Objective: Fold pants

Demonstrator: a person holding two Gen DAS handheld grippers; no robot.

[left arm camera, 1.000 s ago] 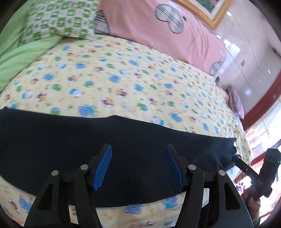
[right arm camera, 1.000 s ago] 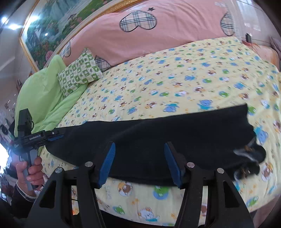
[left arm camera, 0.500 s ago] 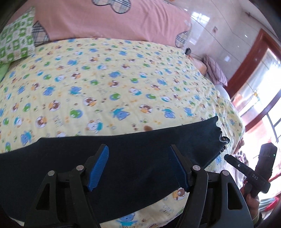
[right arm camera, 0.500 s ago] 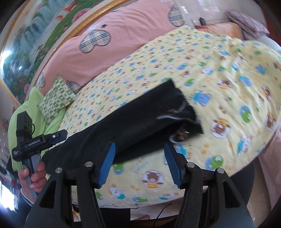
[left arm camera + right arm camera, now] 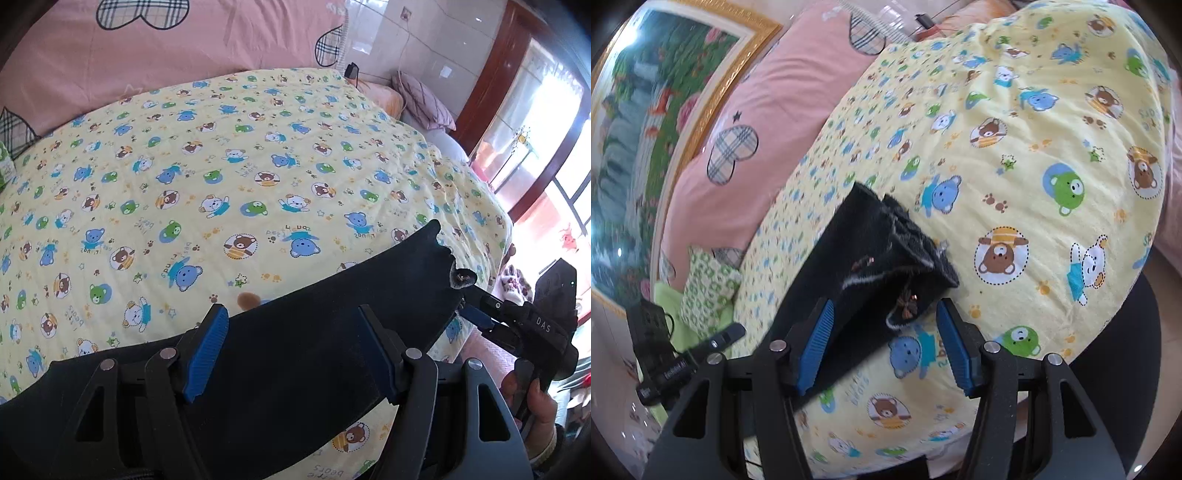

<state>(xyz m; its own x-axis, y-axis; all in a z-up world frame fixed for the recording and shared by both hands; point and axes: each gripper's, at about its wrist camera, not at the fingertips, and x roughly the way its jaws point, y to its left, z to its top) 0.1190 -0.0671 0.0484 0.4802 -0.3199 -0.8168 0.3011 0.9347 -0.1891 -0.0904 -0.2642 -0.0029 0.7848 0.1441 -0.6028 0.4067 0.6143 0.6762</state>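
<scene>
Dark navy pants [image 5: 314,332] lie flat as a long strip along the near edge of the bed. My left gripper [image 5: 295,350] is open above the middle of the strip, holding nothing. In the right wrist view the waist end of the pants [image 5: 886,258], with a button and frayed seams, lies just ahead of my right gripper [image 5: 884,343], which is open with its jaws either side of that end. The right gripper also shows in the left wrist view [image 5: 476,317], at the waist corner. The left gripper shows at the left of the right wrist view [image 5: 731,332].
The bed has a yellow sheet with a bear print [image 5: 258,166]. A pink headboard cushion [image 5: 184,55] and a green checked pillow [image 5: 705,291] are at the far side. A framed painting [image 5: 665,110] hangs behind. The bed edge drops off near the grippers.
Both grippers have swung right along the pants. The right gripper has moved up to the waist end, which now lies between its open fingers. Both stay open.
</scene>
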